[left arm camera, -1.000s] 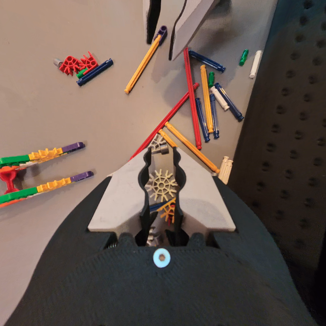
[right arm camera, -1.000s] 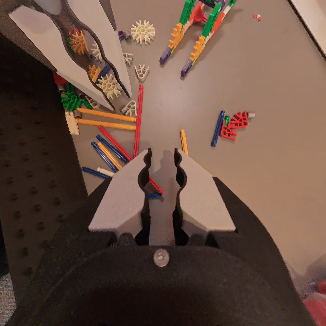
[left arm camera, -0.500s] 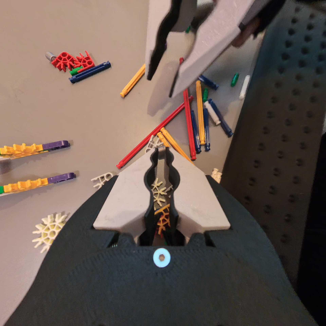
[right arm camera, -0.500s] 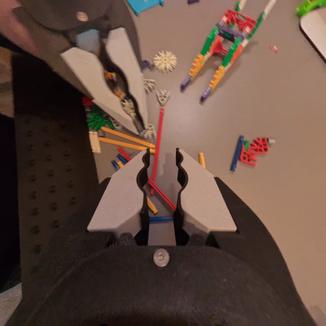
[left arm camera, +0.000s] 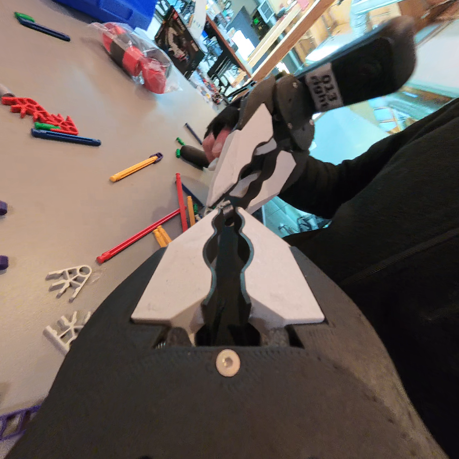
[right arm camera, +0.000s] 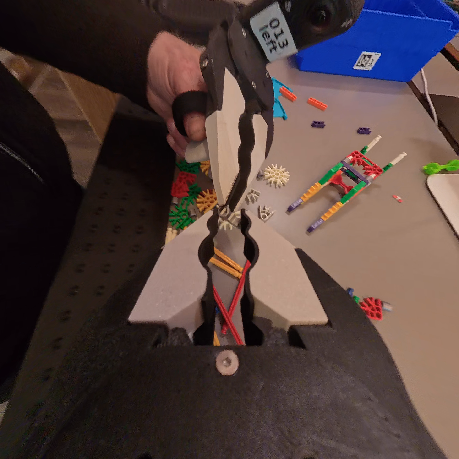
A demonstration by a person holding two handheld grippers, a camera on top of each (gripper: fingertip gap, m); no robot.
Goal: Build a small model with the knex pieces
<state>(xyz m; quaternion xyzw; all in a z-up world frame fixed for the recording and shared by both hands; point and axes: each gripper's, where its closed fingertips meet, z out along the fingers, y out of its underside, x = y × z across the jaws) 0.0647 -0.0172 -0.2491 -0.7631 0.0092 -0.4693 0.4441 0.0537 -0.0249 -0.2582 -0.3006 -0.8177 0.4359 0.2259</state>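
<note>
My left gripper is shut on a small grey ring-shaped connector and holds it at its fingertips, raised above the table. The right wrist view shows the left gripper coming down from above with the grey connector pinched at its tip. My right gripper is open. Its fingertips stand around the connector, which lies against its left finger, with a gap to the right finger. In the left wrist view the right gripper meets my left gripper tip to tip.
Red rods, yellow rods and white connectors lie on the grey table. A coloured rod-and-connector frame and a blue bin stand beyond. A black perforated mat borders the table. A person's black sleeve is close. My left and right fingertips are right by each other.
My left gripper shut on the grey connector on the table and lifted it. Both grippers rose and turned tip to tip. The right jaws have narrowed around the connector.
</note>
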